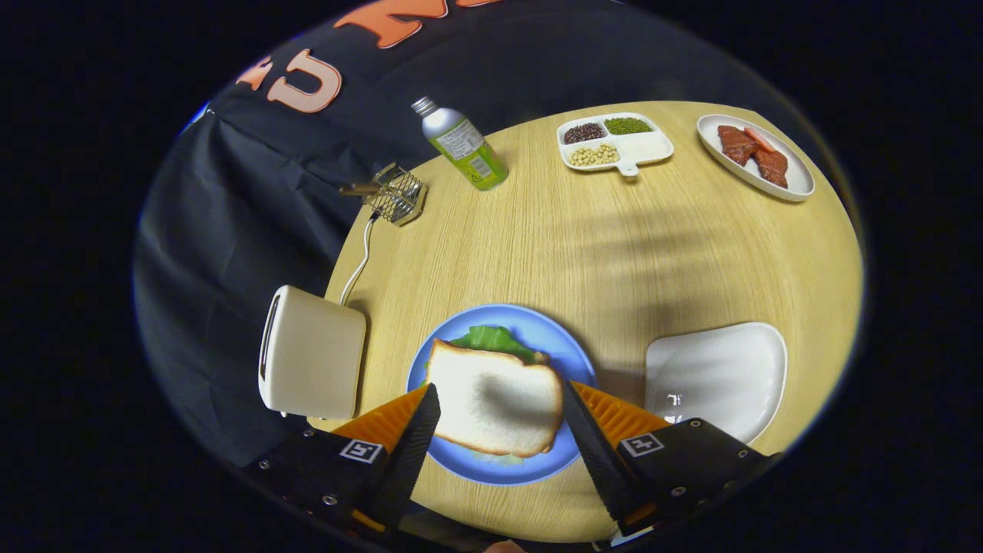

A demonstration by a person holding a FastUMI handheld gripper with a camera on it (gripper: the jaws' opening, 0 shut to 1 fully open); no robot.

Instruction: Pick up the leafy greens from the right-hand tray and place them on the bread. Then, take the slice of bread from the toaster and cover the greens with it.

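Observation:
A white bread slice (495,399) lies on top of leafy greens (491,338), whose edge sticks out at the slice's far side. Both rest on a blue plate (541,330) on the round wooden table. My gripper (499,389) hovers over the plate and is open, with one finger at each side of the slice and a small gap showing at both. A cream toaster (311,353) stands left of the plate at the table's edge. Its slot is seen edge-on, so I cannot tell what is in it. The white tray (718,376) right of the plate holds nothing.
Far across the table stand a green-labelled bottle (463,146), a small wire rack (393,193), a divided dish of beans (614,142) and an oval plate with meat slices (756,157). The toaster's cord (361,261) runs along the left table edge.

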